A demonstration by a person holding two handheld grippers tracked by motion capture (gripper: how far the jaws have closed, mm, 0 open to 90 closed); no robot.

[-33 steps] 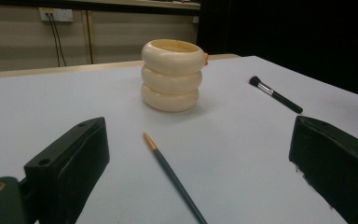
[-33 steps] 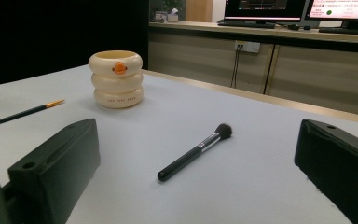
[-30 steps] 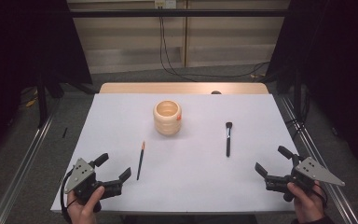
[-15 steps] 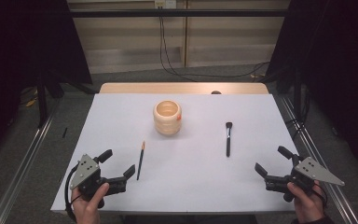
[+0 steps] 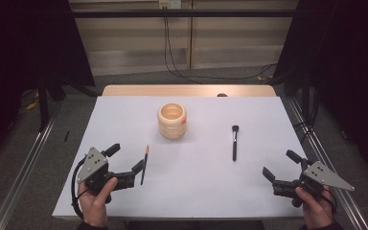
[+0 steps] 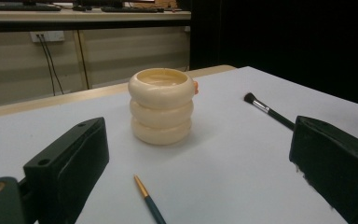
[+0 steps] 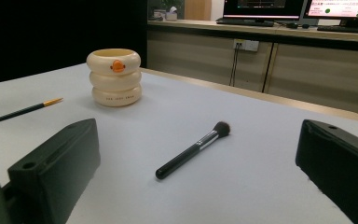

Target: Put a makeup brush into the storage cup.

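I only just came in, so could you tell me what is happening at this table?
A person holds a gripper in each hand at a white table. The left gripper is open, its jaws close beside a thin pencil-like brush. The right gripper is open too, resting apart from the black makeup brush. A cream ringed cup stands upright between them. Nothing is gripped.

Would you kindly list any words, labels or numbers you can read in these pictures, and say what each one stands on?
Nothing can be read with certainty.
Cream holder: a row of small dark letters on its lowest ring, too small to read.
Monitors on the far desk: coloured lines of screen text, too blurred to read.
Makeup brush and thin pencil: no markings can be seen.
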